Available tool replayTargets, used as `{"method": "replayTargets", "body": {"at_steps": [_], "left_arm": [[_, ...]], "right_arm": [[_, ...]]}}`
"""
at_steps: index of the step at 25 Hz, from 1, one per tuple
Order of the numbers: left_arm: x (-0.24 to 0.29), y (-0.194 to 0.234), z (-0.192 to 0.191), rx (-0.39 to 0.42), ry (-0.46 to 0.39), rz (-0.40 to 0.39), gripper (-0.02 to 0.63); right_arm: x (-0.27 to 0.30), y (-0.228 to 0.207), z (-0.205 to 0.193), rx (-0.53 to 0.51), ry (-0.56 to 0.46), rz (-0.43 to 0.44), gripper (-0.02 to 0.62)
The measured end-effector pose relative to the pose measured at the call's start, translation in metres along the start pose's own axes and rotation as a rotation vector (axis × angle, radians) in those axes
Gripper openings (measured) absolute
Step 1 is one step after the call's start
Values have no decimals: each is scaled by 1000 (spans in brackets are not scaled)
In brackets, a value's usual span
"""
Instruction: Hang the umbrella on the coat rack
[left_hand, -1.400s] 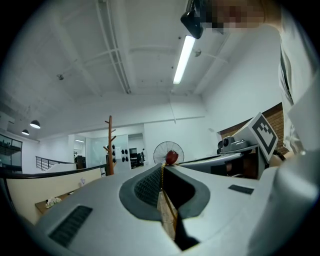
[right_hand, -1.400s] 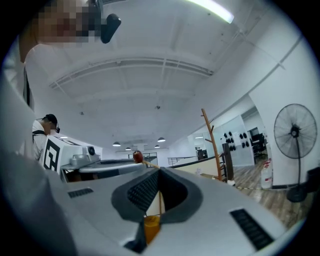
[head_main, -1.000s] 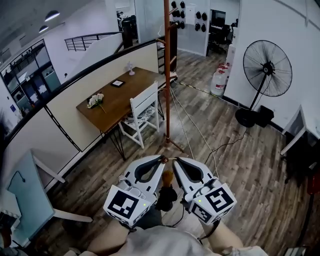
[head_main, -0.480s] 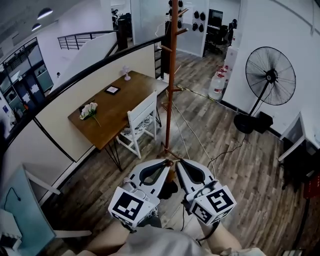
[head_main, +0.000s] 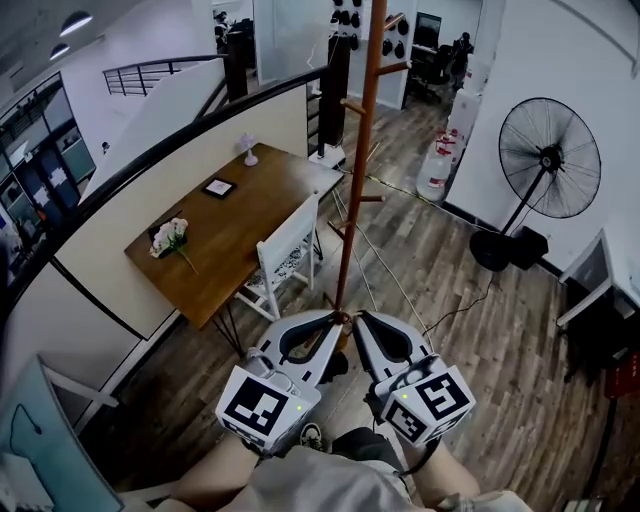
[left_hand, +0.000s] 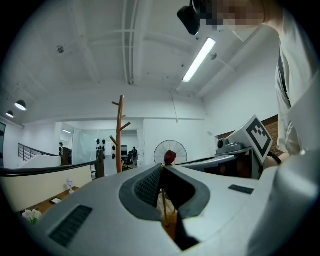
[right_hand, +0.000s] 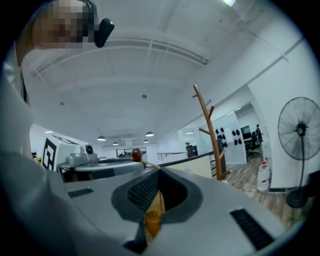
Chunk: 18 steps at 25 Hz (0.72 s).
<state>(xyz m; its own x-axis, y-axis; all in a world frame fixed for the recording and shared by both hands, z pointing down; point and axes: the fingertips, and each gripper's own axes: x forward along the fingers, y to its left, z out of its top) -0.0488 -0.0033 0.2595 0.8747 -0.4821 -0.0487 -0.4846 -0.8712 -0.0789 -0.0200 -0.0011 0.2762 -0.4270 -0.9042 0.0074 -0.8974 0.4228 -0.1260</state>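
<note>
Umbrella (head_main: 337, 364) hung mostly hidden beneath the left tool (head_main: 333, 318) and right tool (head_main: 359, 318) in the head view. The coat rack (head_main: 358, 170) had drawn closer, so hanging looked near. In the left gripper view, the jaws clamped its thin stem, and a reddish knob (left_hand: 170, 157) poked out. The right gripper view showed the same clamp, and the rack's pegs were too small to judge.

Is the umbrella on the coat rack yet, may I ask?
Off: the umbrella sits between the left gripper and right gripper, both shut on it, apart from the coat rack.
</note>
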Motion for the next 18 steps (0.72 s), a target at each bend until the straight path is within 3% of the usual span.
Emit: {"method": "replayTargets", "body": {"at_steps": [10, 18], "left_arm": [[53, 71, -27, -21, 27, 8, -2], [120, 130, -46, -43, 46, 20, -2]], "right_arm": [[75, -49, -14, 7, 40, 24, 3], [135, -110, -13, 41, 72, 106, 3]]}}
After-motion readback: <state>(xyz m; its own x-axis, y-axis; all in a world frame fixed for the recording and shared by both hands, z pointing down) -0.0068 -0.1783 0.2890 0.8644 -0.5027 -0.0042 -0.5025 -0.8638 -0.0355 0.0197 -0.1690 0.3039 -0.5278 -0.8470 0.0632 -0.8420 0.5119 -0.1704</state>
